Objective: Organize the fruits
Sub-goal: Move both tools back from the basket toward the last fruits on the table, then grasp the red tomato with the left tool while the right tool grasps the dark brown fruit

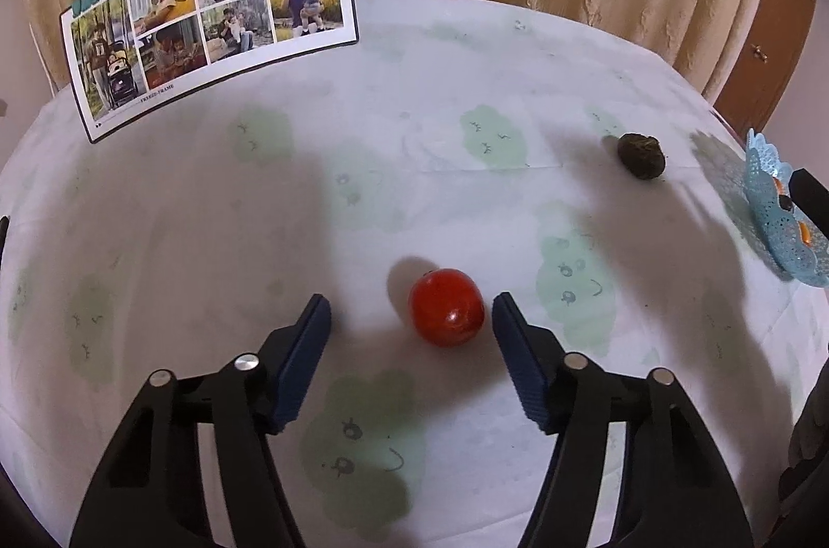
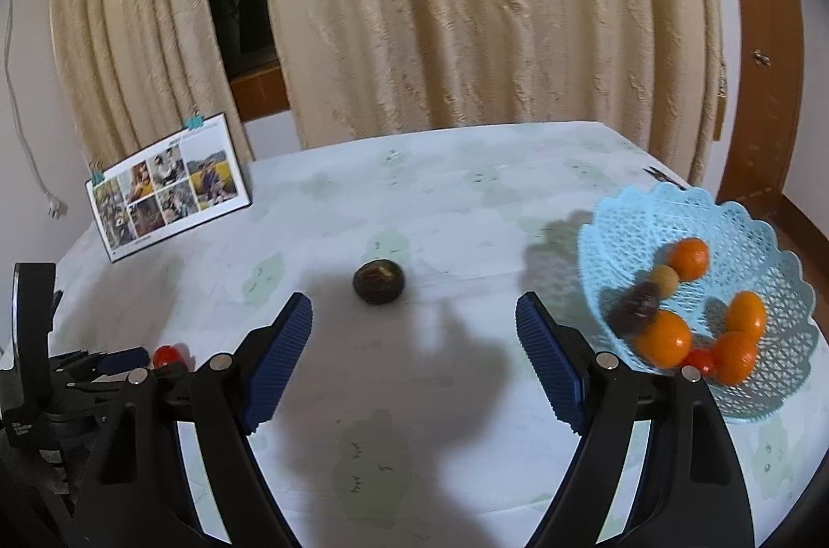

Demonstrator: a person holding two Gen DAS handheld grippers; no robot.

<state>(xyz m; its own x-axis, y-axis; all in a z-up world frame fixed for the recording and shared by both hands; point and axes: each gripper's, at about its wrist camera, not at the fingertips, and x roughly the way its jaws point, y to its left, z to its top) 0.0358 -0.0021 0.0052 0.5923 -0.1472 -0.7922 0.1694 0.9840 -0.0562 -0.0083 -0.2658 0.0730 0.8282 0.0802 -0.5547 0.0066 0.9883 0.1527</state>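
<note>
A red tomato (image 1: 445, 307) lies on the white tablecloth between the blue pads of my left gripper (image 1: 412, 303). It sits close to the right pad with a wide gap on the left, and the gripper is open. A dark brown round fruit (image 1: 641, 154) lies farther back right. In the right wrist view that dark fruit (image 2: 378, 282) rests just beyond my open, empty right gripper (image 2: 413, 302). The light blue lattice basket (image 2: 673, 196) at the right holds several oranges (image 2: 663, 338), a small tomato and darker fruits. The left gripper's tomato (image 2: 167, 355) shows at lower left.
A photo card (image 1: 207, 30) held by clips stands at the table's back left. Beige curtains (image 2: 466, 4) hang behind the table. The basket's edge (image 1: 767, 196) shows at the far right of the left wrist view. The tablecloth (image 1: 414, 133) has faint green prints.
</note>
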